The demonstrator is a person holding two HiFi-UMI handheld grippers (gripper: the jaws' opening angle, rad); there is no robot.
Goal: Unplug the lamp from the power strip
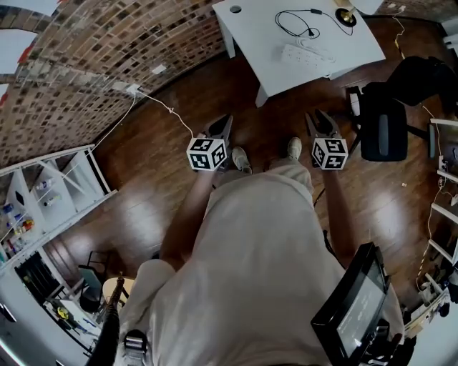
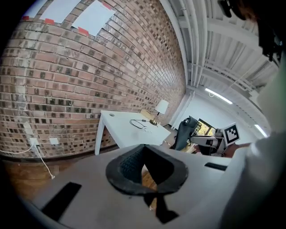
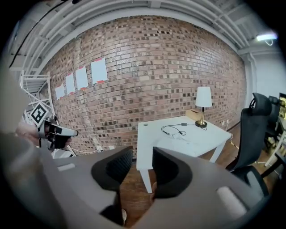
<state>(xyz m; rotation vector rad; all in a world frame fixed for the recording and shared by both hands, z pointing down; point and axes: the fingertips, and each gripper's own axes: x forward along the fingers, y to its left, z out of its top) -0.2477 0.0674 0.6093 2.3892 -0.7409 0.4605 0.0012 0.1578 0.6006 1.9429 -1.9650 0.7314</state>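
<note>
A white table [image 1: 358,50] stands far ahead by the brick wall. On it lie a white power strip [image 1: 308,56], a looped black cable [image 1: 297,25] and the brass-footed lamp [image 1: 346,16]. The lamp [image 3: 203,98] with its white shade shows upright in the right gripper view, and the lamp [image 2: 161,107] is small in the left gripper view. My left gripper [image 1: 218,132] and right gripper [image 1: 322,125] hover over the floor, well short of the table. The left gripper [image 2: 143,150] has its tips touching and holds nothing. The right gripper [image 3: 143,156] shows a gap with nothing in it.
A black office chair [image 1: 383,121] stands right of the table on the wood floor. A white cable runs from a wall outlet [image 1: 132,89] across the floor at the left. White shelving [image 1: 50,193] stands at the left wall. The person's shoes [image 1: 240,159] are below the grippers.
</note>
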